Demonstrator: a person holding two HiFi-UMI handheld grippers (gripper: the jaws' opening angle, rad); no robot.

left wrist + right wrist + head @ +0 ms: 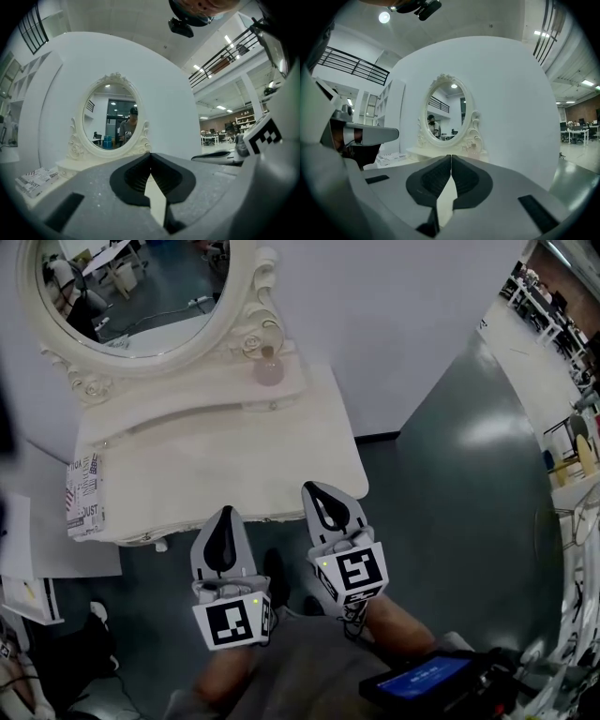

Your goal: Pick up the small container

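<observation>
A small pink round container [268, 371] stands on the raised shelf of the cream dressing table [234, 460], just below the right side of the oval mirror [141, 287]. In the right gripper view the container [474, 146] shows small beside the mirror's frame. My left gripper [225, 512] hovers at the table's front edge, shut with nothing in it. My right gripper [315, 487] reaches slightly over the front edge, also shut and empty. Both point towards the mirror, well short of the container. The left gripper [150, 153] and the right gripper [451, 155] each show their tips together.
A printed box [84, 493] lies at the table's left end. White sheets [19, 540] lie to the left below it. Grey floor opens to the right of the table. A device with a blue screen [427, 681] sits near my body.
</observation>
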